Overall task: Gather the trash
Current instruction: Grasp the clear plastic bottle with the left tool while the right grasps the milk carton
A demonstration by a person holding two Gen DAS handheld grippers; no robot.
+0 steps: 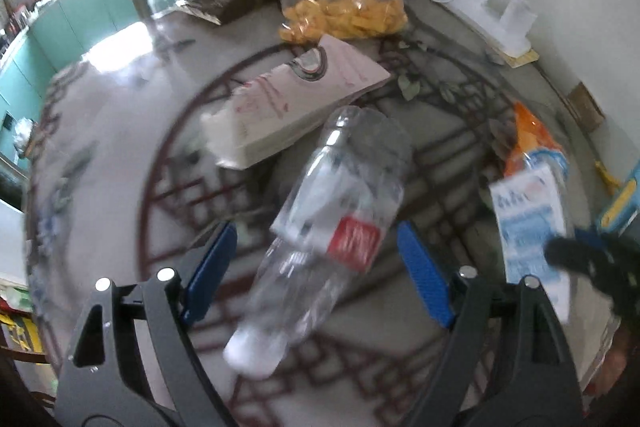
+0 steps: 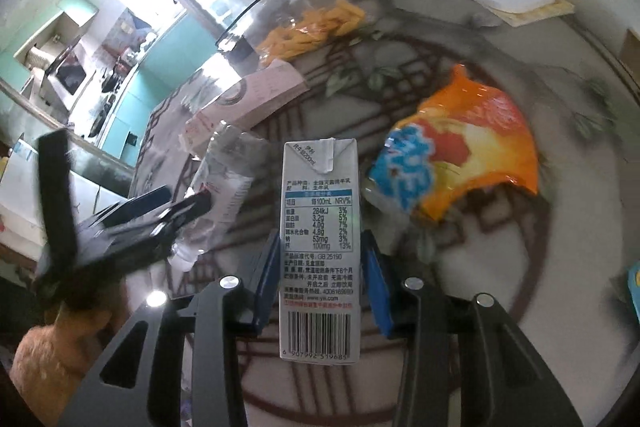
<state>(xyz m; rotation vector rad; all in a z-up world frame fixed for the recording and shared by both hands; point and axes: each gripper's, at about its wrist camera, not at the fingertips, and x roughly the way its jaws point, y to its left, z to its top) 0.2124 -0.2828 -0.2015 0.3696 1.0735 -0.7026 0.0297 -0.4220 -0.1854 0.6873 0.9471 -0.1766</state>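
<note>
The right claw (image 2: 320,279) has its blue pads pressed on both sides of a white milk carton (image 2: 320,227), held upright over the patterned tabletop (image 2: 560,267) just left of an orange snack wrapper (image 2: 472,143). The left claw (image 1: 316,267) stands wide apart around a clear plastic bottle (image 1: 320,239) lying on the tabletop, pads not touching it; a pink box (image 1: 296,99) lies farther off.
</note>
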